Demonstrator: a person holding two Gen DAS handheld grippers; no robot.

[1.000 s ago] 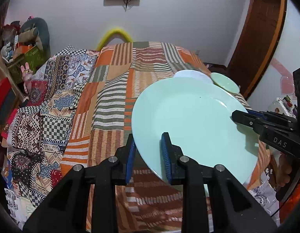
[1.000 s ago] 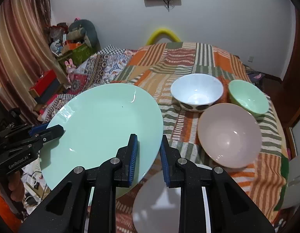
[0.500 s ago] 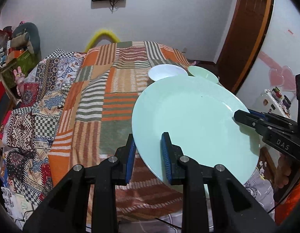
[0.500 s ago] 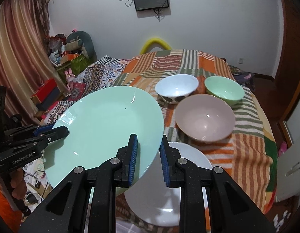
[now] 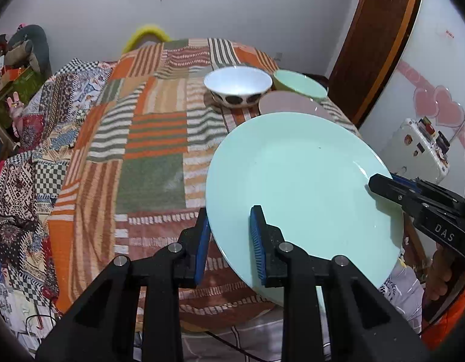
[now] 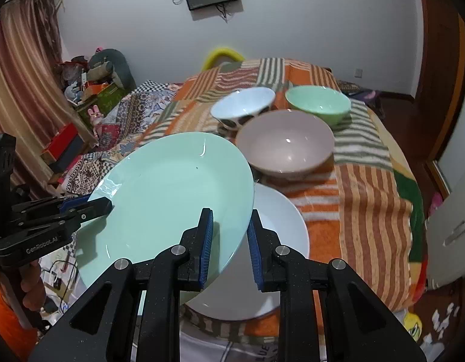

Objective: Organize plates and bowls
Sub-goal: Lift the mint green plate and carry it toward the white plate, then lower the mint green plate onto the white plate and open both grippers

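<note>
Above bed [image 5: 148, 157] | both fingers grip mint plate [image 5: 298, 187] | white plate [image 6: 280, 226] right-view only

Left claw [image 5: 229, 241] and right claw [image 6: 229, 241] each clamp opposite plate rims

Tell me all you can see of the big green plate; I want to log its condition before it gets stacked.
The green plate is large, round, pale mint, glossy like glazed ceramic, with a shallow rim and one tiny dark speck. No chips show. It is held in the air, tilted, above the striped bedspread. The left gripper and right gripper each have jaws straddling opposite edges. Its right edge overlaps a white plate lying below.
</note>
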